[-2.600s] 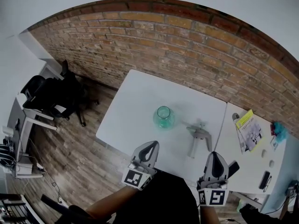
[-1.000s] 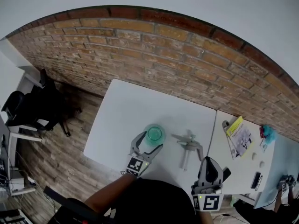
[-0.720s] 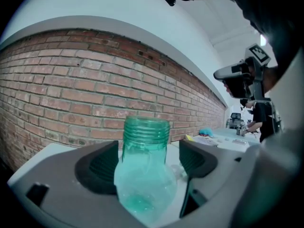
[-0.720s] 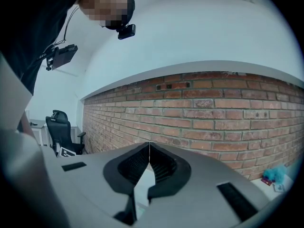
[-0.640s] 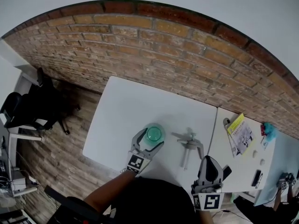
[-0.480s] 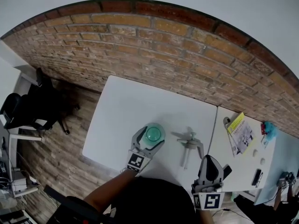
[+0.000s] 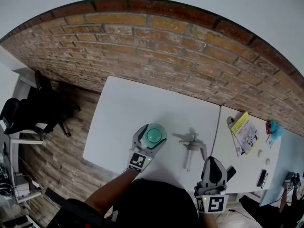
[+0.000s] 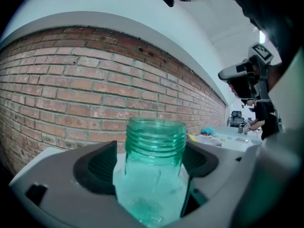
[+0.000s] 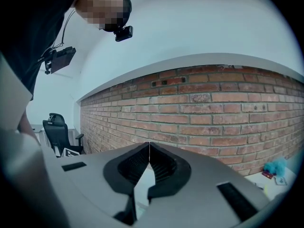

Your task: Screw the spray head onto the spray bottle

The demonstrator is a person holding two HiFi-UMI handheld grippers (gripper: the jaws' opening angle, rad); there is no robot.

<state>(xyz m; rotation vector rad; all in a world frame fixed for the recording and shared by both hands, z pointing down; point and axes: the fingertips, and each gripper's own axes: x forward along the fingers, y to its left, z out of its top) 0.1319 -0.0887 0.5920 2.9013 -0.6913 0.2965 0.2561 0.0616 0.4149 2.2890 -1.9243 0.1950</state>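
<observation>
Two handheld grippers, one spray bottle, one spray head and two white tables set edge to edge are counted. The left gripper [image 7: 152, 133] is held out on an extended forearm, reaching in over the near edge of the larger table [image 7: 128, 103] and pointing almost level toward the brick wall [image 7: 166, 51]. Its fingers are spread wide. The translucent green spray bottle [image 8: 155, 139] stands upright on the table between them, its uncapped threaded neck rising above the pads. The pads lie just beside the bottle's body, one on each side. Pressing contact cannot be confirmed. The right gripper [image 7: 213, 159] is kept close to the body at the near edge, by the seam where the tables meet, and also points toward the wall. Its fingers are closed together with nothing between them. The spray head [image 7: 194, 147] lies on its side on the larger table, to the right of the left fingers and beyond and left of the right fingertips, apart from both. Its dip tube is directed back toward the near edge. The table seam runs just right of the spray head. Beyond the left fingertips, white tabletop extends to the far edge by the wall. On the smaller table [image 7: 247, 172], well right of the right fingers, one yellow-edged booklet [image 7: 245, 133] and several small items are seen. One black office chair [image 7: 23, 115] stands on the wooden floor [image 7: 61, 160], far left of the left fingers.
</observation>
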